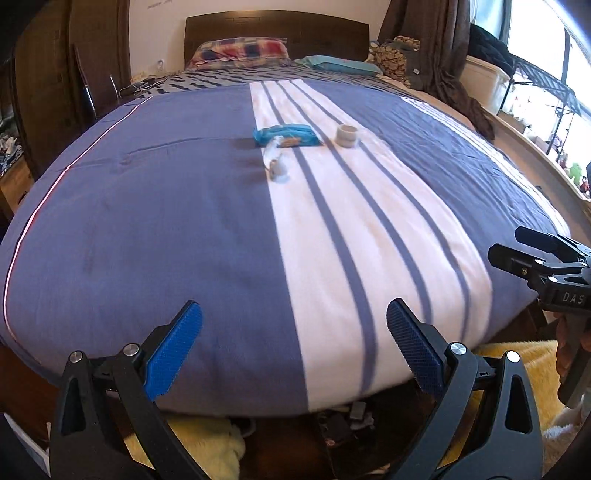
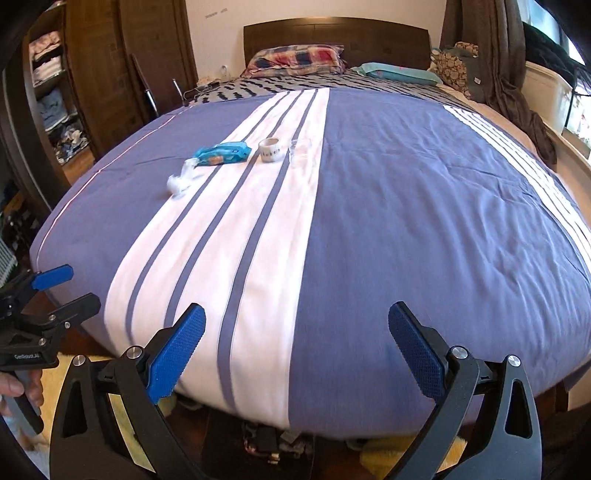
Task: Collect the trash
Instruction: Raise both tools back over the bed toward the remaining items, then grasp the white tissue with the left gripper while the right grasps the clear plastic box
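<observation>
Several pieces of trash lie mid-bed on the white stripe of the blue bedspread [image 1: 147,221] [image 2: 406,221]. They are a blue snack wrapper [image 1: 286,134] [image 2: 221,155], a crumpled clear-white wrapper [image 1: 275,162] [image 2: 181,179], a small white paper cup [image 1: 347,136] [image 2: 270,149] and a clear plastic cup [image 2: 301,151]. My left gripper [image 1: 295,332] [image 2: 83,286] hovers open over the foot of the bed, far from the trash. My right gripper [image 2: 295,332] [image 1: 506,243] is beside it, also open and holding nothing.
Beyond the trash are a plaid pillow [image 2: 295,59], a teal pillow [image 2: 399,74] and a dark headboard [image 2: 332,33]. A wooden wardrobe [image 2: 103,74] stands left and brown curtains [image 2: 491,55] hang right. A yellow rug [image 1: 517,362] and clutter lie under the bed's foot.
</observation>
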A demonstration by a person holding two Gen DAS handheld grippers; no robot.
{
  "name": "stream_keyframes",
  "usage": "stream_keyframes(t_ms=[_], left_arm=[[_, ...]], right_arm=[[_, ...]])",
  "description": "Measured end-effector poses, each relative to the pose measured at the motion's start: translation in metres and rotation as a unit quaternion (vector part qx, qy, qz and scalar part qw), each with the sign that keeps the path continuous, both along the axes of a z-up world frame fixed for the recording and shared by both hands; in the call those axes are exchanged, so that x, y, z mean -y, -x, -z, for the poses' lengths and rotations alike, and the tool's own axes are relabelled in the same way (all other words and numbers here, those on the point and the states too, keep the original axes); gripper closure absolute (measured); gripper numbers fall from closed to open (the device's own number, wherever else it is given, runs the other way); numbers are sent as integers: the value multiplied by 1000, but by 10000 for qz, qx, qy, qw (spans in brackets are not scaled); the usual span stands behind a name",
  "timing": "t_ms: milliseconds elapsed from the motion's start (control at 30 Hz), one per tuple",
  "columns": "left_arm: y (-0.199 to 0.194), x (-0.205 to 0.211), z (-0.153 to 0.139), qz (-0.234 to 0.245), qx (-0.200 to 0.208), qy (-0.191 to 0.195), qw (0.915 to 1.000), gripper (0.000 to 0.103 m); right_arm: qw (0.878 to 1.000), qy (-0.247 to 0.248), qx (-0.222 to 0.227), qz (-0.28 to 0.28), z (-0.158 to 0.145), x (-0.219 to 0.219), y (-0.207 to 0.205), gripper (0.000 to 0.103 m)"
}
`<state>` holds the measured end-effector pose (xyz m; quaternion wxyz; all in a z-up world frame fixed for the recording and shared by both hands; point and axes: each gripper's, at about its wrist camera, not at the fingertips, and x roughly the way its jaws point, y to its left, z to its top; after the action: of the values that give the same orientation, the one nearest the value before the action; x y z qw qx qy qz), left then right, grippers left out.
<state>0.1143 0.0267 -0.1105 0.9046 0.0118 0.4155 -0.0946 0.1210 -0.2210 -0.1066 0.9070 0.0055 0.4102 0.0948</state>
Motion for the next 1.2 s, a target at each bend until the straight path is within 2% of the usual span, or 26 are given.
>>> stream_keyframes(t_ms=[367,433,500,767,800,867,967,1033,1067,1100,1200], left_arm=[[-90,-1,4,-161,15,-201,9997,9],[-103,-2,4,-188,24,-201,9996,11],[-118,-1,5,-210,-9,-159,9997,18],[-164,5,11,-146,-163,-97,9997,38],[-170,6,13,-135,-193,-89,9997,40],[-179,7,18,-135,-273,-77,9995,51],[-189,8,23,-136,-290,-98,9994,56],[-190,9,23,-123,-284,-104,9995,67],[-190,9,23,-116,-288,-101,9995,76],[-188,10,23,-104,-296,-105,9995,84],[-180,11,22,-68,-305,-127,9994,85]], right_arm=[[9999,-36,-92,102,6,-8,-98,4],[9999,32,-91,102,7,-11,-118,4],[9998,129,-104,144,9,-13,-134,5],[9988,277,-400,94,24,-31,-195,37],[9986,304,-424,107,26,-33,-199,38],[9986,306,-417,122,27,-35,-206,43],[9987,275,-407,143,27,-35,-215,55],[9986,281,-420,159,28,-35,-221,62],[9986,296,-405,172,27,-35,-221,67],[9986,315,-388,173,27,-35,-222,68],[9986,371,-356,124,25,-37,-217,69]])
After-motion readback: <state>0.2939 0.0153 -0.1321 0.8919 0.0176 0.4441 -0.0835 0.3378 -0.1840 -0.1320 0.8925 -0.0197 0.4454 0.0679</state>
